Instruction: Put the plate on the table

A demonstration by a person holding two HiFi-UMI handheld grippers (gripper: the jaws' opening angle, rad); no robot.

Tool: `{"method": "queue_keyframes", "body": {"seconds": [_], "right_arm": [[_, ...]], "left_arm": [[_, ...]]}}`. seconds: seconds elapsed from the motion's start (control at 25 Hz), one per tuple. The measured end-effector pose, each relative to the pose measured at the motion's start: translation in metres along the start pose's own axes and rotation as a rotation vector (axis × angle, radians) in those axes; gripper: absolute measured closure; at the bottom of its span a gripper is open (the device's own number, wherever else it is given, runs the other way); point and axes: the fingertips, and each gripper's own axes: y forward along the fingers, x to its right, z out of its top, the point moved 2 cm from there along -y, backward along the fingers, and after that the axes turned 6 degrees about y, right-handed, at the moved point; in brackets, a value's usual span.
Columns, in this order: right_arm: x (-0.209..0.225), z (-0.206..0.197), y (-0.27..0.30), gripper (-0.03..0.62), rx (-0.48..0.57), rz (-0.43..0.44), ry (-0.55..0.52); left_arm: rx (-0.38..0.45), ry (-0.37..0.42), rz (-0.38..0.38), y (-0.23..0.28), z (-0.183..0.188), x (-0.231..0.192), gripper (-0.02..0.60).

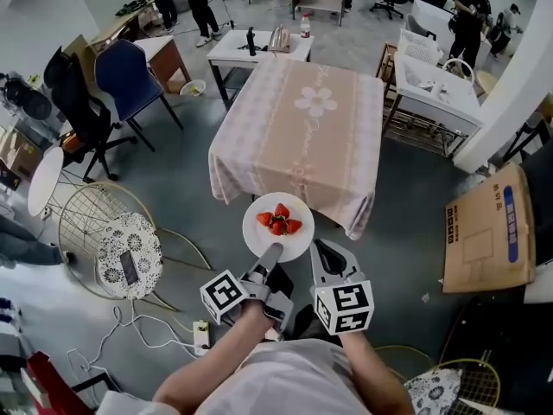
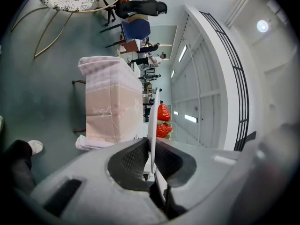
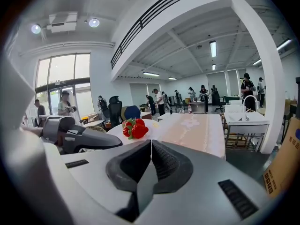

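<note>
A white plate [image 1: 278, 232] with several strawberries [image 1: 278, 220] hangs in the air just before the near edge of the table [image 1: 302, 137], which wears a pink cloth. My left gripper [image 1: 270, 254] is shut on the plate's near rim. In the left gripper view the plate [image 2: 152, 118] stands edge-on between the jaws of my left gripper [image 2: 151, 146], strawberries [image 2: 162, 112] beyond. My right gripper [image 1: 321, 247] sits just right of the plate, shut and holding nothing. In the right gripper view my right gripper [image 3: 150, 144] has its jaws together, with the strawberries [image 3: 135, 128] and table [image 3: 192, 128] ahead.
A cardboard box [image 1: 488, 232] lies on the floor at the right. A wire chair with a patterned cushion [image 1: 128, 253] stands at the left, cables [image 1: 138, 327] near it. A blue chair [image 1: 130, 76] and white desks [image 1: 259, 48] are behind the table. People stand at the back.
</note>
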Motion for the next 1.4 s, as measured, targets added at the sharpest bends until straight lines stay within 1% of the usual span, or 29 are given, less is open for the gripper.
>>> {"method": "queue_keyframes", "body": {"seconds": [0.12, 0.4, 0.68, 0.84, 1.04, 1.2, 1.4], "right_arm": [[0.026, 0.007, 0.009, 0.589, -0.008, 0.012, 0.013], [0.080, 0.030, 0.029, 0.589, 0.005, 0.052, 0.034], [0.111, 0.047, 0.040, 0.589, 0.036, 0.088, 0.039], [0.124, 0.050, 0.047, 0.589, 0.040, 0.086, 0.048], [0.138, 0.051, 0.059, 0.589, 0.034, 0.072, 0.049], [0.143, 0.055, 0.076, 0.589, 0.025, 0.049, 0.042], [0.142, 0.061, 0.113, 0.589, 0.008, 0.009, 0.036]], "left_arm": [[0.009, -0.002, 0.012, 0.028, -0.006, 0.002, 0.557], [0.033, 0.025, 0.038, 0.083, -0.019, 0.012, 0.557], [0.054, 0.051, 0.044, 0.114, -0.024, 0.022, 0.557], [0.056, 0.058, 0.049, 0.127, -0.022, 0.021, 0.557], [0.035, 0.058, 0.047, 0.147, -0.020, 0.016, 0.557], [0.017, 0.037, 0.043, 0.162, -0.008, 0.012, 0.557], [-0.014, 0.027, 0.035, 0.187, 0.030, 0.003, 0.557]]}}
